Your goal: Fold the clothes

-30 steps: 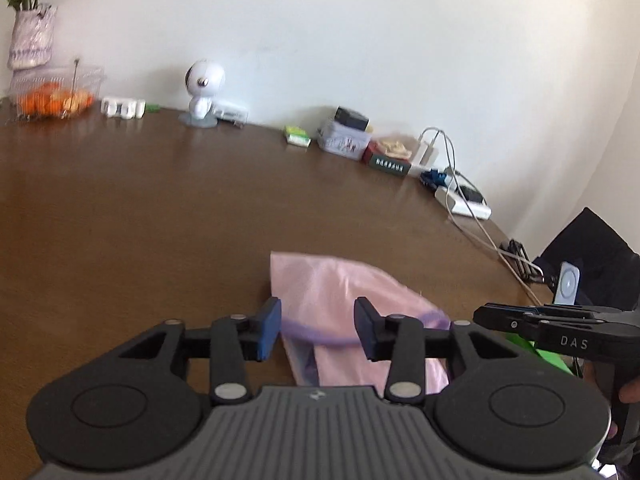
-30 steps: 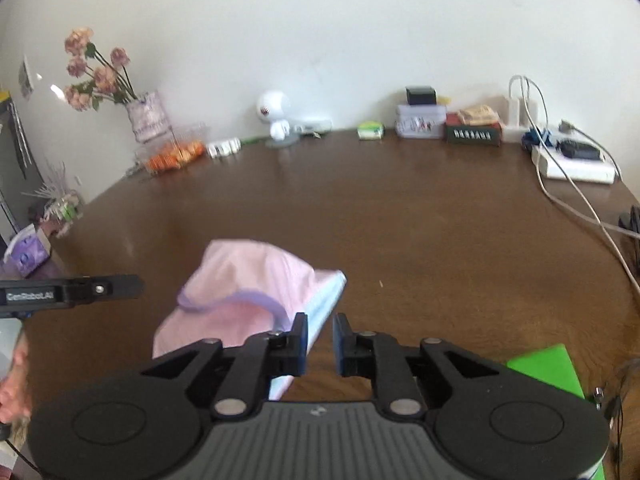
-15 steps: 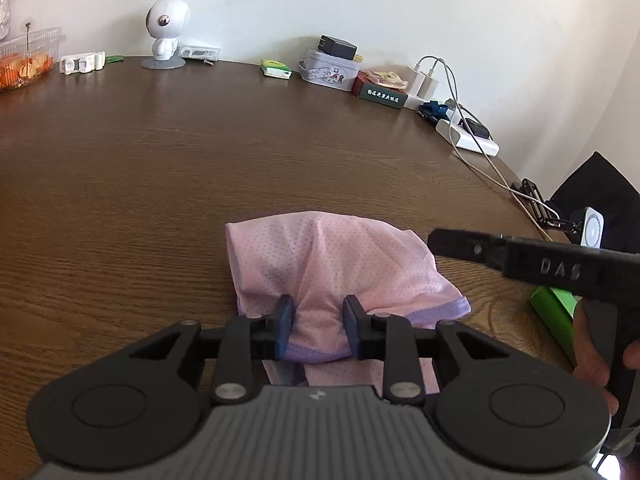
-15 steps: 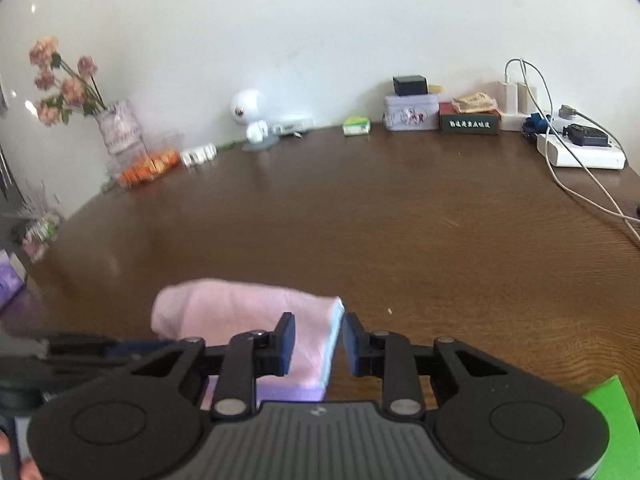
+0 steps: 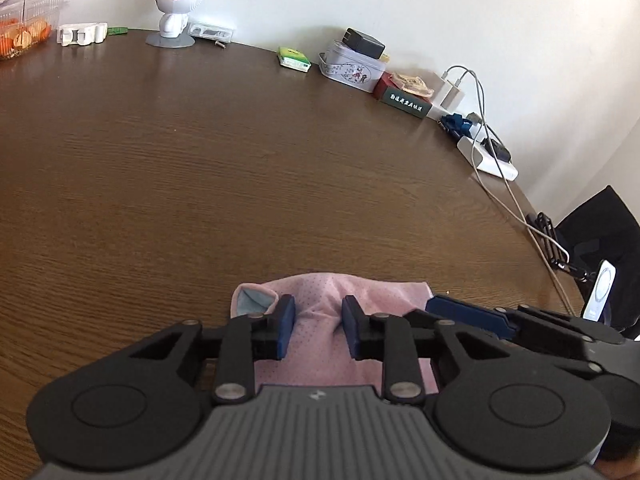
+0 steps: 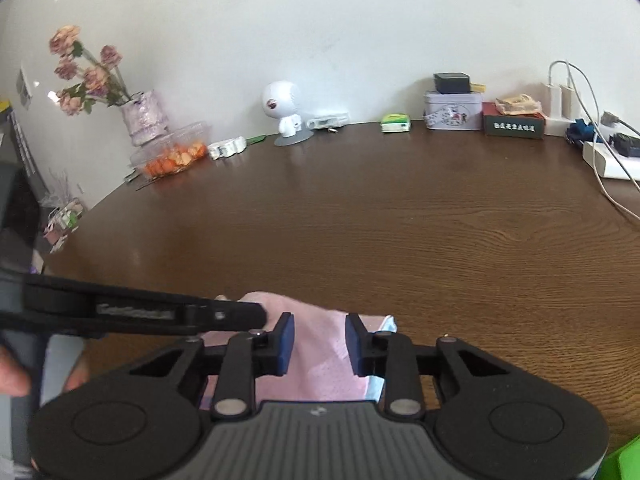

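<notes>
A small pink garment (image 5: 320,300) with a pale blue lining lies folded on the brown table (image 5: 240,184), close to the near edge. My left gripper (image 5: 318,330) is open, its jaws apart over the cloth, with pink fabric showing between them. My right gripper (image 6: 319,338) is also open over the same garment (image 6: 320,344) from the other side. The right gripper's finger shows in the left wrist view (image 5: 468,314) at the garment's right edge. The left gripper's finger shows in the right wrist view (image 6: 160,312), lying across the garment's left part.
Along the far wall stand a white toy robot (image 5: 176,4), a fruit box (image 5: 24,34), tins and boxes (image 5: 352,66), and a power strip with cables (image 5: 488,156). A flower vase (image 6: 140,116) stands at the far left. A green item (image 6: 626,460) lies at the near right.
Both grippers have lowered onto the garment and opened wider. The garment now lies flatter and more compact on the table than a second ago.
</notes>
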A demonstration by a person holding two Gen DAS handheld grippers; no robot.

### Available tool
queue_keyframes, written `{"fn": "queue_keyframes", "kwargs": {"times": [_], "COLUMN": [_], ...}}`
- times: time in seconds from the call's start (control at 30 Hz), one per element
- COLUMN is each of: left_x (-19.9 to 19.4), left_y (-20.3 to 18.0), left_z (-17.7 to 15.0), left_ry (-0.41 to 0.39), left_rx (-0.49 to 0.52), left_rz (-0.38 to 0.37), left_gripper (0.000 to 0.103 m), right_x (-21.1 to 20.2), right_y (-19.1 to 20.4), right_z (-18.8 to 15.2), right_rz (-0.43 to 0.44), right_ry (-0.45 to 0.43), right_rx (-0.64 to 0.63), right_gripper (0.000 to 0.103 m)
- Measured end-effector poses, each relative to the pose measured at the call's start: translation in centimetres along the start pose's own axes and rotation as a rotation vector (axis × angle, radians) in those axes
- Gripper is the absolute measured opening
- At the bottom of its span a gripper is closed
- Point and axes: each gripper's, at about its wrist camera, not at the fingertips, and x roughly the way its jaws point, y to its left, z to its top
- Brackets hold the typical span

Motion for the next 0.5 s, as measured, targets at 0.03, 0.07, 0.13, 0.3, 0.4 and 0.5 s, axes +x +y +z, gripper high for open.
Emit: {"fn": "queue_keyframes", "kwargs": {"times": [0.03,0.07,0.13,0.3,0.4,0.5], "left_x": [-0.1,-0.2,-0.8,-6.4,-7.3,-6.2], "left_y": [0.1,0.3,0.8,-0.5,-1.8,-2.1], "left_z": [-0.2,-0.2,-0.4,-3.0,-4.9,-5.8], "left_ry": [-0.005,-0.005,-0.002,-0.086,-0.108,-0.071], "left_rx": [-0.003,-0.015,-0.049,-0.026,0.027,0.039], "left_rz": [-0.003,-0.009,-0.014,0.009,0.072,0.082], "left_gripper": [0.027,0.028,0.033,0.073,0.074,0.069], "right_x": [-0.1,-0.1,-0.3,-5.0,-5.0,-3.7], "right_y": [0.4,0.5,0.5,0.6,0.8,0.5], "right_z": [-0.4,-0.8,-1.3,-1.3,-2.3,-3.1], "right_rz": [0.007,-0.028,-0.100,-0.059,0.003,-0.012], "right_ry": [0.016,0.015,0.009,-0.082,-0.047,-0.016], "right_rx": [-0.026,-0.045,-0.058,-0.048,-0.056,-0.036], "right_gripper": [0.025,0.027,0.029,0.047,0.051,0.051]}}
